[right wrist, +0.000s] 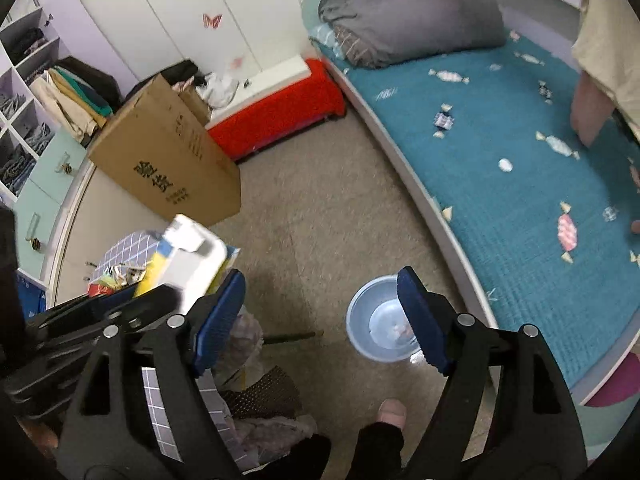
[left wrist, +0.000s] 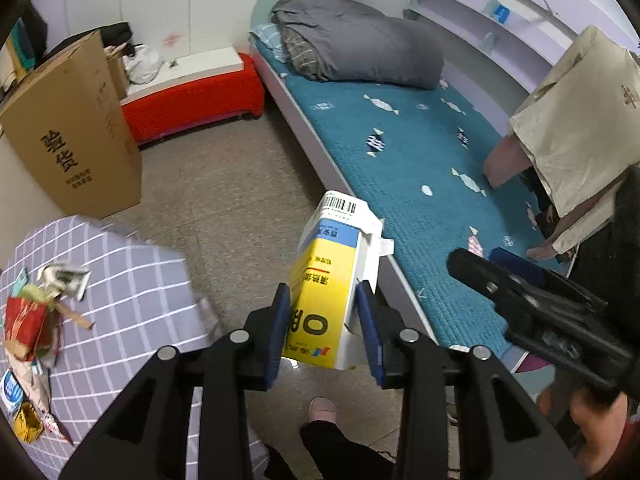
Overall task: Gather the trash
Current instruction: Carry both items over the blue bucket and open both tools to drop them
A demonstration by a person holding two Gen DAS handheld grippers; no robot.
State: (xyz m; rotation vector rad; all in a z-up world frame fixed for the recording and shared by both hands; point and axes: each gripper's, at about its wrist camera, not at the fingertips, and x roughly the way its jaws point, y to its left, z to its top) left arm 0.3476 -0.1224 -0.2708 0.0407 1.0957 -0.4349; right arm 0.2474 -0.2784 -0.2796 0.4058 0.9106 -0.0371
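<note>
My left gripper (left wrist: pixel 323 292) is shut on a yellow, white and blue carton (left wrist: pixel 332 280), its blue pads pressing both sides; the torn barcode end points away over the floor. In the right wrist view the same carton (right wrist: pixel 188 264) shows at the left, in front of the left gripper (right wrist: pixel 160 296). My right gripper (right wrist: pixel 320 316) stands open with nothing between its fingers, only floor beyond; it also shows at the right of the left wrist view (left wrist: pixel 480 258). On the checked tablecloth (left wrist: pixel 132 304) lie a red wrapper (left wrist: pixel 24 324), crumpled silver paper (left wrist: pixel 64 276) and a yellow wrapper (left wrist: pixel 26 426).
A pale blue basin (right wrist: pixel 376 320) sits on the floor by the bed (right wrist: pixel 500 184), partly behind my right finger. A tall cardboard box (left wrist: pixel 76 132) and a red bench (left wrist: pixel 192 100) stand at the back. A clear plastic bag (right wrist: pixel 248 336) and a person's foot (right wrist: pixel 392 408) are below.
</note>
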